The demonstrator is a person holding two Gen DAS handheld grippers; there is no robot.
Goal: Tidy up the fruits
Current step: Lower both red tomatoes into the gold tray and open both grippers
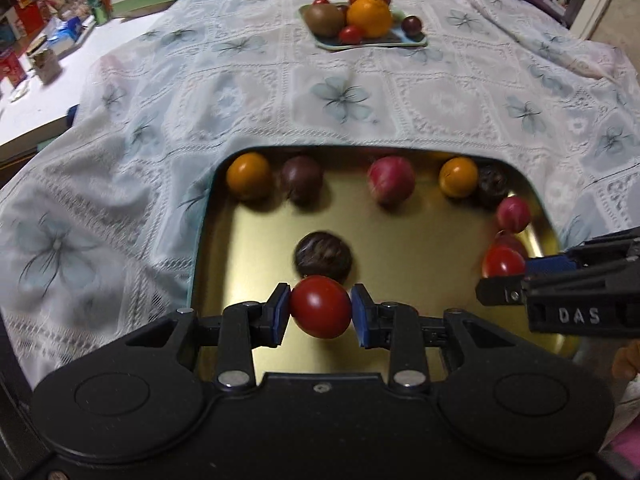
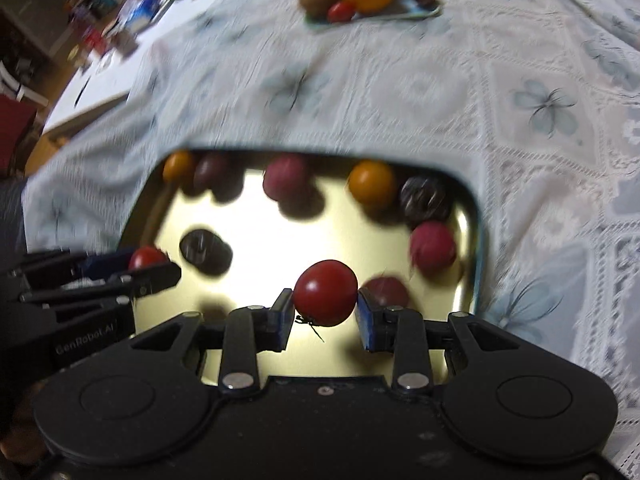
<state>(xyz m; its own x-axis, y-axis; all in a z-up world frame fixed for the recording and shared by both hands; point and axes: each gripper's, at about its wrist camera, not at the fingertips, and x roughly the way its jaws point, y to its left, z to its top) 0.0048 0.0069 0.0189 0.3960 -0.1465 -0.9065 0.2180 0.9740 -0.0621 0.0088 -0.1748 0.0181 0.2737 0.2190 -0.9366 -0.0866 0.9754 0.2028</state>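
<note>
Each claw grips a red tomato over the near end of the gold tray (image 1: pixel 400 240): the left claw (image 1: pixel 321 307) mid-tray, the right claw (image 2: pixel 325 300) toward its right rim, nearer the red fruits there.

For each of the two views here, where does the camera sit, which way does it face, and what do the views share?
Left wrist: sits on the left gripper, looking forward over the gold tray toward the far plate of fruit; its fingers hold a red tomato; the right gripper enters from the right.
Right wrist: sits on the right gripper, facing the same way, blurred; it holds another tomato; the left gripper enters from the left.
Shared: tray, its fruit, far plate, floral tablecloth, both grippers.
</note>
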